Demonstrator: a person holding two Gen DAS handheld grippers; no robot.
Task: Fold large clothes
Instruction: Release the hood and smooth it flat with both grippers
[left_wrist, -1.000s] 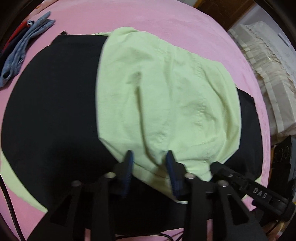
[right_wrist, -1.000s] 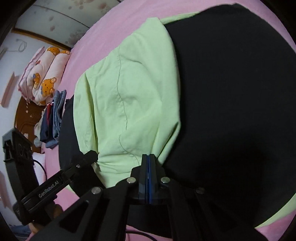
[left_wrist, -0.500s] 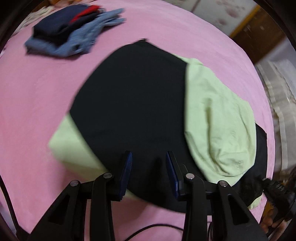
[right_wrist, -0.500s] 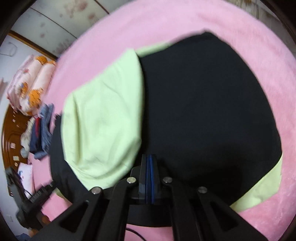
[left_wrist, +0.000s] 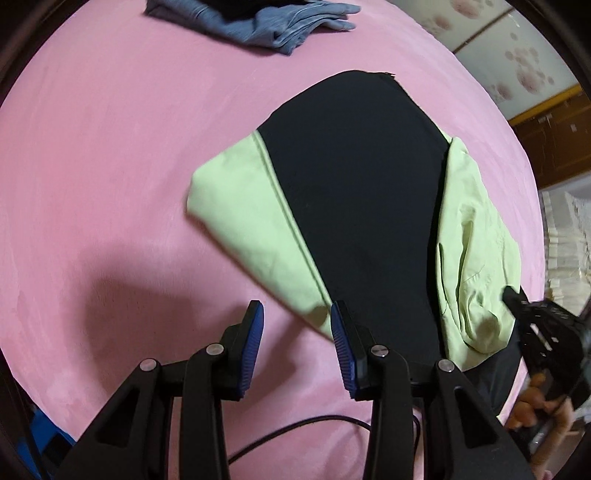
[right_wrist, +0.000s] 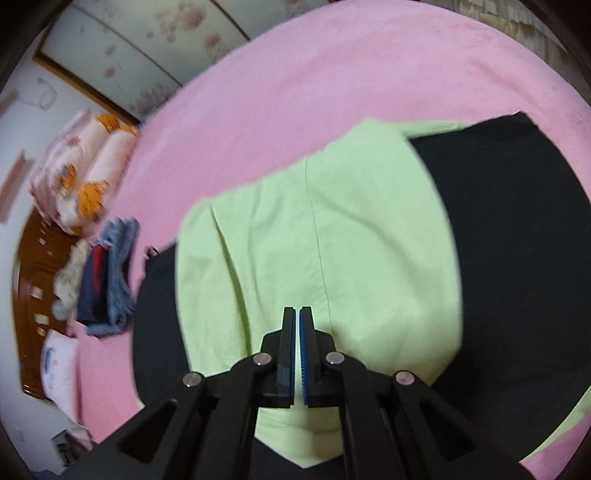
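One sleeve is folded in on the right, so the left gripper (left_wrist: 295, 325), part open and empty, should bite the flat green sleeve (left_wrist: 251, 229) of the black garment (left_wrist: 354, 206) on the pink bed (left_wrist: 110, 147). Right gripper (right_wrist: 297, 314), closed with nothing seen between its pads, hangs over the folded sleeve (right_wrist: 332, 236).

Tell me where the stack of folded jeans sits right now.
The folded jeans lie at the top of the left wrist view on the pink bedspread, beyond the black-and-green garment.
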